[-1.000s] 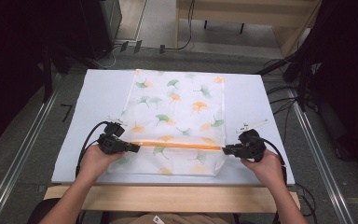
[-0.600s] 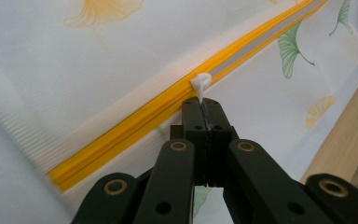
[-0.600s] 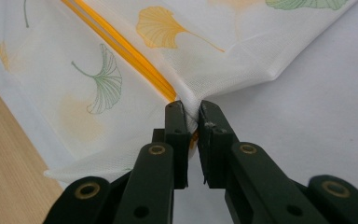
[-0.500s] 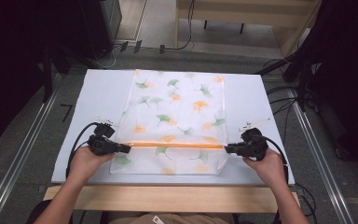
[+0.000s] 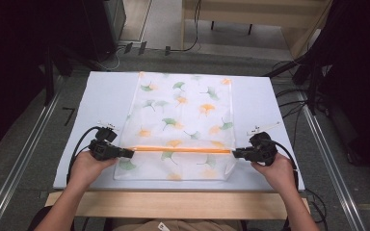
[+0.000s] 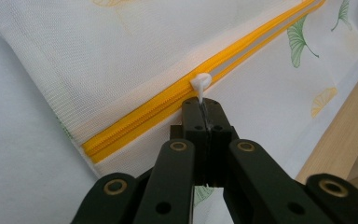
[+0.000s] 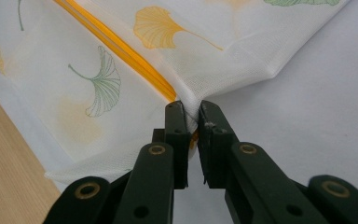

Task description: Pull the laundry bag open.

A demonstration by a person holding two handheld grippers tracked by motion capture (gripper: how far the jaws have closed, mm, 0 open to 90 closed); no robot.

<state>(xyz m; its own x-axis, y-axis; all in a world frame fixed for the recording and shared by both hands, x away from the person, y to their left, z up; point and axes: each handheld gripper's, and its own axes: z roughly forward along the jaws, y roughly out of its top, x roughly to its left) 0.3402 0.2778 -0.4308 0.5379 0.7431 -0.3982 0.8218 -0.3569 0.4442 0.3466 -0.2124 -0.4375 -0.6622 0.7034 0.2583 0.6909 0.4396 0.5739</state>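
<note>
I see the table [image 5: 106, 96] with the mesh bag [image 5: 183, 110] spread flat on it, stretched between my two grippers. The orange zipper [image 5: 183, 149] runs straight from one tool to the other. My left gripper [image 6: 200, 109] has its jaws pressed together on the white zipper pull [image 6: 200, 84], just past its tips. My right gripper [image 7: 192, 116] pinches the bunched bag corner [image 7: 189, 105] at the zipper's end, fabric between its jaws.
</note>
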